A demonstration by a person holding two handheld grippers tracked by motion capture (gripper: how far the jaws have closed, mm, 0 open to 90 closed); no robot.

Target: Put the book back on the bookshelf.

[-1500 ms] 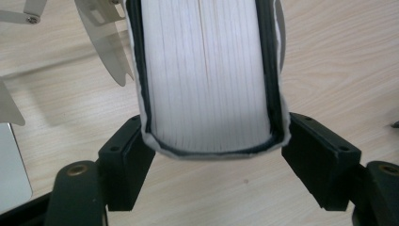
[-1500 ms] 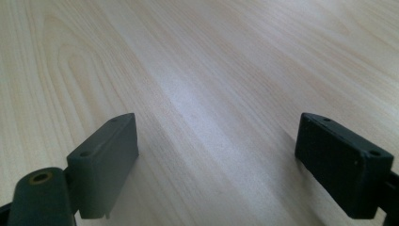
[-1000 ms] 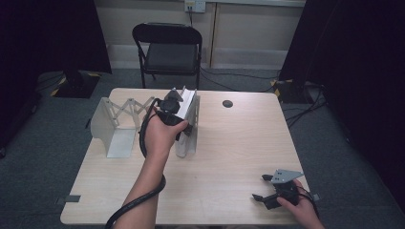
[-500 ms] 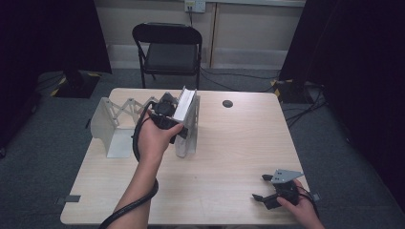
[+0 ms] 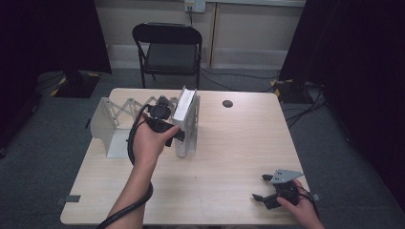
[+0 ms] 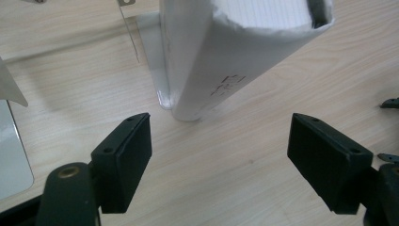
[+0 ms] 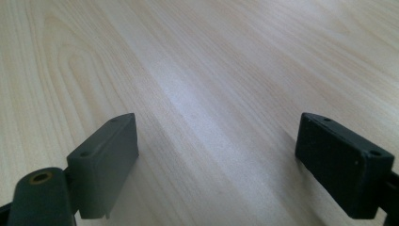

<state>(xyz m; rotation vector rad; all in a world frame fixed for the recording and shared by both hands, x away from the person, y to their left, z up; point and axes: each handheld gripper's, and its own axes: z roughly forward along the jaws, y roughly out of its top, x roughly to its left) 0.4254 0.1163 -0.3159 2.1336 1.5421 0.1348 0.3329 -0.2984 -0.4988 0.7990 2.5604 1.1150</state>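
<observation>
Upright near the middle of the table [image 5: 229,157], a white book [image 5: 183,105] is being kept standing against the right end plate of an expanding metal book rack [image 5: 109,125]. Just ahead of the left gripper [image 6: 219,155] its spine is being faced; the jaws have just been opening and are being held wide, with nothing pressed between them. Well apart, the right gripper [image 7: 216,160] is being rested near the table's front right corner, jaws spread wide over bare wood.

A black folding chair [image 5: 167,50] stands at the top centre, behind the wooden table [image 5: 229,157]. A small dark round disc [image 5: 228,103] lies right of centre. Cables [image 5: 296,112] trail over grey carpet, upper right.
</observation>
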